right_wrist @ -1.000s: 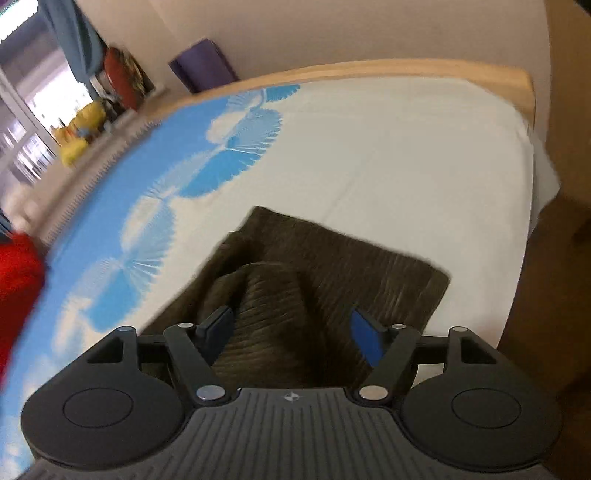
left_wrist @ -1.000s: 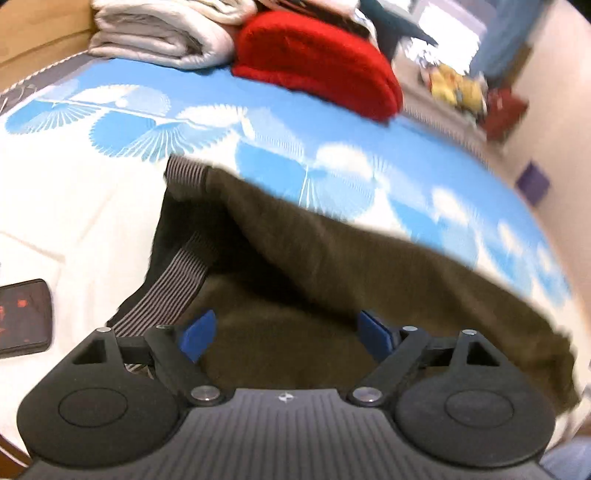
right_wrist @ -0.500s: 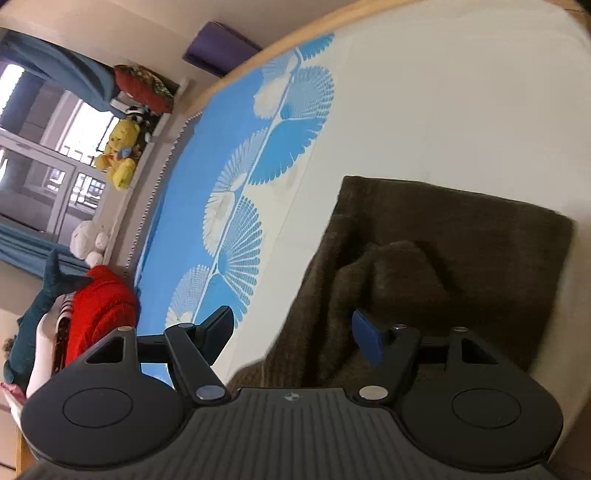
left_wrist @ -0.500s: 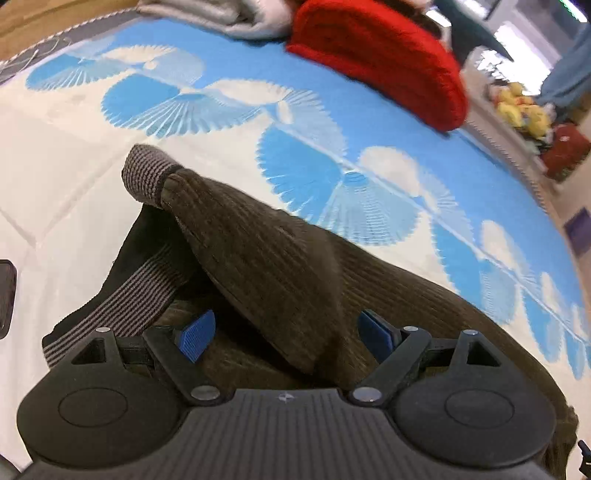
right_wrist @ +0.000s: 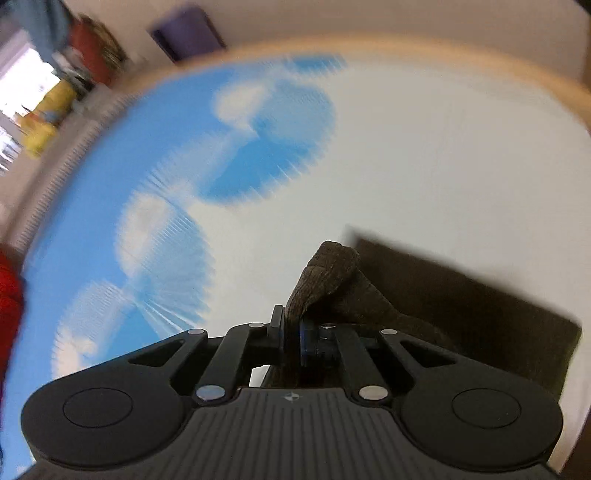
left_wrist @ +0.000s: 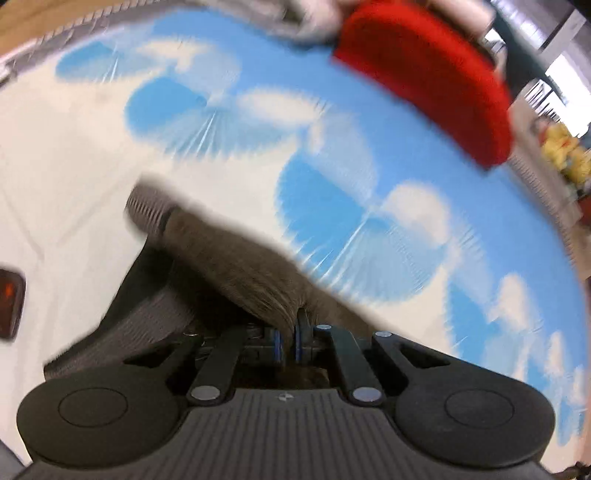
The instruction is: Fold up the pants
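Observation:
Dark brown corduroy pants (left_wrist: 236,266) with a grey striped waistband (left_wrist: 147,206) lie on a blue-and-white bed sheet (left_wrist: 332,206). My left gripper (left_wrist: 289,341) is shut on a pinch of the brown fabric near the waist. In the right wrist view the leg end of the pants (right_wrist: 461,306) lies near the bed's edge. My right gripper (right_wrist: 291,341) is shut on a raised fold of that fabric (right_wrist: 325,273). Both views are blurred by motion.
A red cushion (left_wrist: 436,74) and pale folded bedding (left_wrist: 310,18) sit at the far side of the bed. A dark phone (left_wrist: 9,299) lies at the left. The wooden bed frame (right_wrist: 517,70) curves around the far edge, with a purple box (right_wrist: 184,33) beyond.
Both grippers were open above the pants; now both have closed on pinches of the brown fabric. Both views have shifted and blurred.

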Available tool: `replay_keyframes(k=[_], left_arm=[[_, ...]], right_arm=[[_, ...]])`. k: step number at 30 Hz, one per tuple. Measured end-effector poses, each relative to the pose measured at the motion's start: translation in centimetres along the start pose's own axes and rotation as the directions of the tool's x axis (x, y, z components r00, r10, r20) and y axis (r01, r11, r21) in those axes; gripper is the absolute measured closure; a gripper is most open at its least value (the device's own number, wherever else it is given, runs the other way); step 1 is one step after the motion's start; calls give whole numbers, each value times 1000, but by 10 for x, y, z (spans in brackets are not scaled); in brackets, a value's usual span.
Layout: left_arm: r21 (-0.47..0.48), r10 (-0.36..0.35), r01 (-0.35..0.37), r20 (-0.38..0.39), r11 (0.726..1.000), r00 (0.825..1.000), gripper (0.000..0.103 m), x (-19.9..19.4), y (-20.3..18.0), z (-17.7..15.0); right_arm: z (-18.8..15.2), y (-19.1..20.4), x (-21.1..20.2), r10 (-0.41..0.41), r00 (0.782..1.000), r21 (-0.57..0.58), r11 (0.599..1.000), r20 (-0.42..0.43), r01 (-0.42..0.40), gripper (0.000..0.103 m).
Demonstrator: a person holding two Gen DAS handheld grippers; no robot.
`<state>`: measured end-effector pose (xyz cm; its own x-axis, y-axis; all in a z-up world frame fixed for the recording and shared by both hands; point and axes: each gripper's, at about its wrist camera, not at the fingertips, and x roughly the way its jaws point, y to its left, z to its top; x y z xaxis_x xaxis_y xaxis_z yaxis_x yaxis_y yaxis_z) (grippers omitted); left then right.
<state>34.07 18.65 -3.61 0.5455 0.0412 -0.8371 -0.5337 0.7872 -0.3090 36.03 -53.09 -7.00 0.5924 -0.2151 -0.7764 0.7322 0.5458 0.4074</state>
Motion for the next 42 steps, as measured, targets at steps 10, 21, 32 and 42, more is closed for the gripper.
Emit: replay_keyframes(k=[10, 21, 32, 42], left_arm=[[23, -163, 163, -28, 986, 986, 96, -62, 70, -46], [16, -49, 52, -171, 998, 984, 94, 0, 108, -112], [42, -51, 59, -162, 997, 986, 94, -10, 110, -116], [67, -19, 31, -169, 997, 985, 93, -1, 104, -117]], right_arm=[[34, -58, -154, 382, 890, -16, 920, 251, -391, 97], [-79, -236, -24, 182, 983, 137, 973, 18, -183, 97], [-38, -193, -112, 320, 935, -19, 947, 155, -320, 97], [-86, -275, -35, 209, 977, 168, 962, 53, -215, 96]])
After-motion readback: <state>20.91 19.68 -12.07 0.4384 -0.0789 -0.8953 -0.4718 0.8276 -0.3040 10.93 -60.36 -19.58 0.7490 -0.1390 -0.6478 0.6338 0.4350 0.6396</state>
